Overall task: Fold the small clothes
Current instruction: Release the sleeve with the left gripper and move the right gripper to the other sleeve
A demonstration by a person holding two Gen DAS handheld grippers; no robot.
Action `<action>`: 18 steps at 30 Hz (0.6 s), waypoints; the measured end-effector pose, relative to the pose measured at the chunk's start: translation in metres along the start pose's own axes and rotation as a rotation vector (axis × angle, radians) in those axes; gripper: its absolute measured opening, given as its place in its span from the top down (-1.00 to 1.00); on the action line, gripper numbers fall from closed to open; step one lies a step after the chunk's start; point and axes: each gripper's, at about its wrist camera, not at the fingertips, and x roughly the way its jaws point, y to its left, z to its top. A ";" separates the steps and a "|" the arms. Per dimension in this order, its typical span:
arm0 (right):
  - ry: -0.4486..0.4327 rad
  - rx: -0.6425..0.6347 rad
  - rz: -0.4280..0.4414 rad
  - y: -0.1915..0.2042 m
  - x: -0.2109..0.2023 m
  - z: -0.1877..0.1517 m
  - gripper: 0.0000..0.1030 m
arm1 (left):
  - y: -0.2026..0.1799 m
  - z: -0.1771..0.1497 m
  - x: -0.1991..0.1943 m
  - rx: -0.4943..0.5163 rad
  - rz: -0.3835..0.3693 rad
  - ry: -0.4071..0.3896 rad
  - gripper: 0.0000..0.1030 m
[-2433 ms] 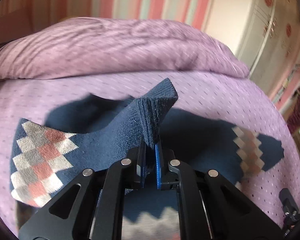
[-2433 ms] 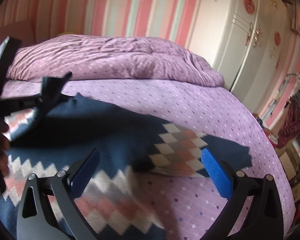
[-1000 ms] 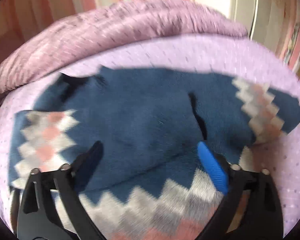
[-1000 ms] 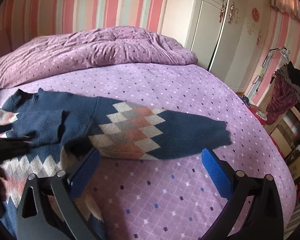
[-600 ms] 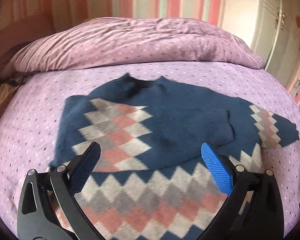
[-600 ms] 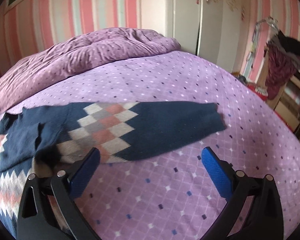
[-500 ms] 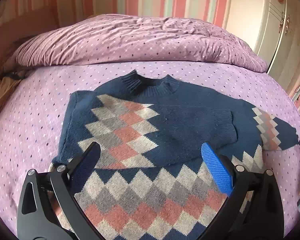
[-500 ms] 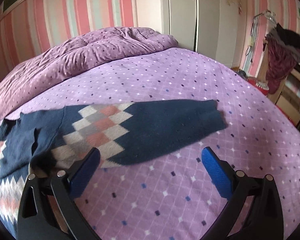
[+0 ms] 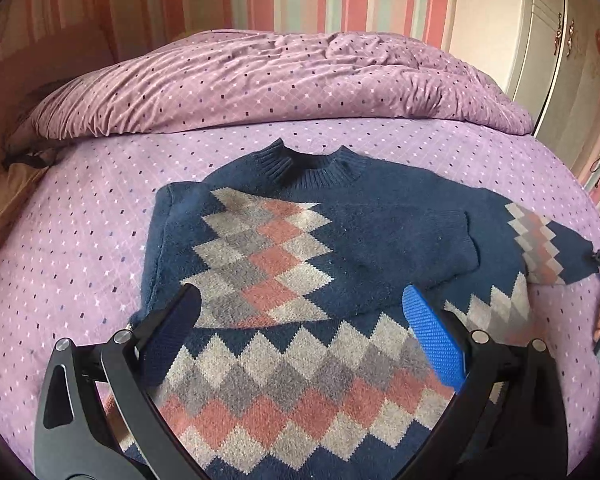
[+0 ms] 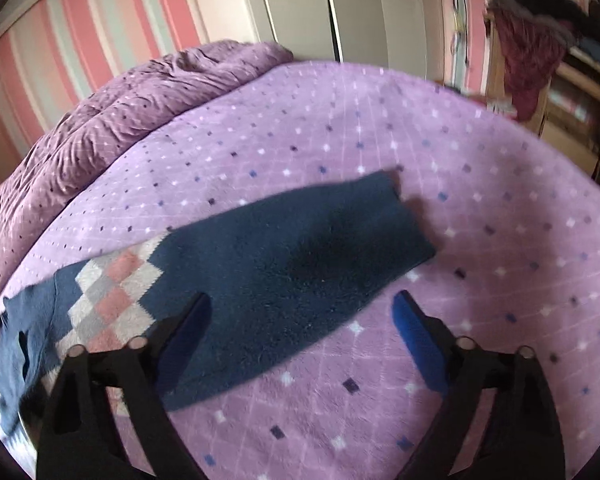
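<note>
A bed [image 9: 80, 208] is seen, with a navy sweater [image 9: 300, 248] laid flat on its purple cover, collar toward the far quilt [image 9: 260, 80]. One sleeve is folded across the chest; the other sleeve [image 10: 292, 256] is stretched out over the cover, its long axis running away from the body to the right. This sleeve is judged nearer the right gripper [image 10: 302, 320], directly ahead of its jaws. Both the right and the left gripper [image 9: 300, 312] are held wide, nothing between them.
</note>
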 end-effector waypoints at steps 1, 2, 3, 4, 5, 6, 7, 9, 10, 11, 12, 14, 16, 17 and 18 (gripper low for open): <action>0.004 0.008 -0.007 -0.001 0.003 0.000 -0.65 | 0.001 0.001 -0.001 -0.003 -0.001 -0.002 -0.94; 0.005 0.019 -0.009 -0.003 0.006 0.001 -0.65 | 0.002 0.001 -0.002 -0.005 -0.003 -0.003 -0.94; 0.010 0.042 -0.004 -0.005 0.010 0.002 -0.63 | 0.003 0.003 -0.004 -0.007 -0.005 -0.004 -0.94; 0.012 0.058 0.000 -0.007 0.013 0.003 -0.51 | 0.004 0.003 -0.005 -0.011 -0.005 -0.004 -0.94; 0.018 0.072 0.007 -0.009 0.016 0.004 -0.44 | 0.005 0.004 -0.006 -0.017 -0.010 -0.004 -0.94; 0.026 0.086 0.003 -0.010 0.020 0.005 -0.38 | 0.006 0.005 -0.006 -0.019 -0.020 -0.001 -0.94; 0.028 0.091 0.000 -0.011 0.022 0.005 -0.30 | 0.007 0.006 -0.006 -0.020 -0.020 0.002 -0.94; 0.027 0.109 -0.003 -0.014 0.025 0.005 -0.14 | 0.009 0.006 -0.007 -0.028 -0.026 0.005 -0.94; 0.025 0.122 0.003 -0.017 0.024 0.005 -0.04 | 0.009 0.006 -0.008 -0.030 -0.036 0.005 -0.94; 0.021 0.136 0.009 -0.020 0.024 0.005 0.01 | 0.010 0.006 -0.007 -0.034 -0.044 0.006 -0.94; 0.019 0.145 0.013 -0.022 0.024 0.005 0.12 | 0.012 0.006 -0.006 -0.037 -0.049 0.005 -0.94; 0.016 0.158 0.018 -0.025 0.024 0.006 0.31 | 0.012 0.006 -0.003 -0.036 -0.047 0.008 -0.94; 0.016 0.165 0.028 -0.028 0.025 0.008 0.56 | 0.012 0.007 0.001 -0.029 -0.043 0.010 -0.94; 0.013 0.159 0.029 -0.028 0.025 0.009 0.60 | 0.011 0.008 0.004 -0.024 -0.047 0.010 -0.94; 0.011 0.147 0.030 -0.026 0.026 0.010 0.67 | 0.010 0.009 0.007 -0.019 -0.049 0.010 -0.94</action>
